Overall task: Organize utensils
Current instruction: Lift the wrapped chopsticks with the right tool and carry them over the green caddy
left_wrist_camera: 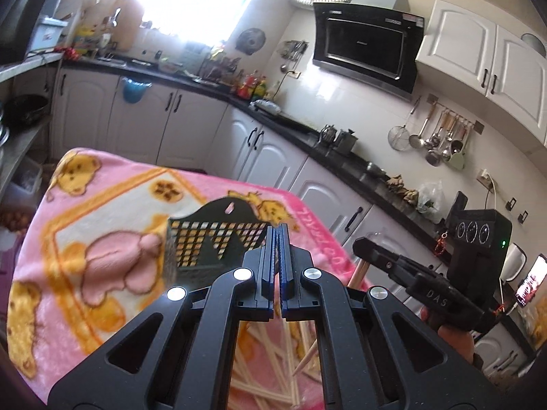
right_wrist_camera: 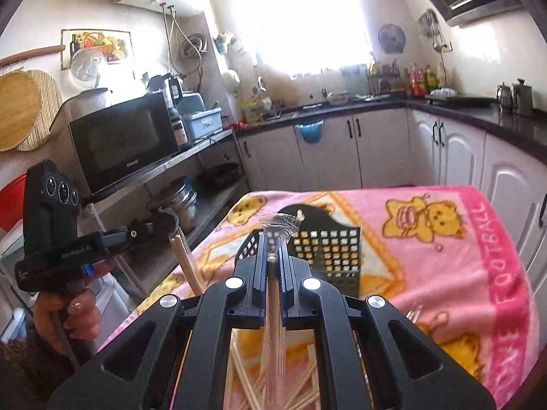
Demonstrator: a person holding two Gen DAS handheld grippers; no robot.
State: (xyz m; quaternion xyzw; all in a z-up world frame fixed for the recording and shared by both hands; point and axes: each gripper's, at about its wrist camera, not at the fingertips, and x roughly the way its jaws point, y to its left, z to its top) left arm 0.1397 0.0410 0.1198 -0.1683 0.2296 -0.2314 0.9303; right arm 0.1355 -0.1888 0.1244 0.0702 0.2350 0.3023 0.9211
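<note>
On pink blanket (right_wrist_camera: 461, 273): black holder (right_wrist_camera: 328, 249) ahead | chopsticks (right_wrist_camera: 246, 386) scattered below | right claw (right_wrist_camera: 272, 256) pinching wrapped chopstick (right_wrist_camera: 273, 324) | left claw (left_wrist_camera: 277, 239) pressed together

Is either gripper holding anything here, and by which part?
The right gripper clamps a plastic-wrapped chopstick pair near its upper end. The left gripper is shut on a chopstick, near its top.

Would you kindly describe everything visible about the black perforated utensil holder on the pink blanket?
The black perforated utensil holder looks like thin metal or plastic, with a grid of small square holes and a scalloped back plate bearing a hanging slot. It stands upright on the pink cartoon-bear blanket, just beyond the right gripper. Whether anything is inside cannot be told.
</note>
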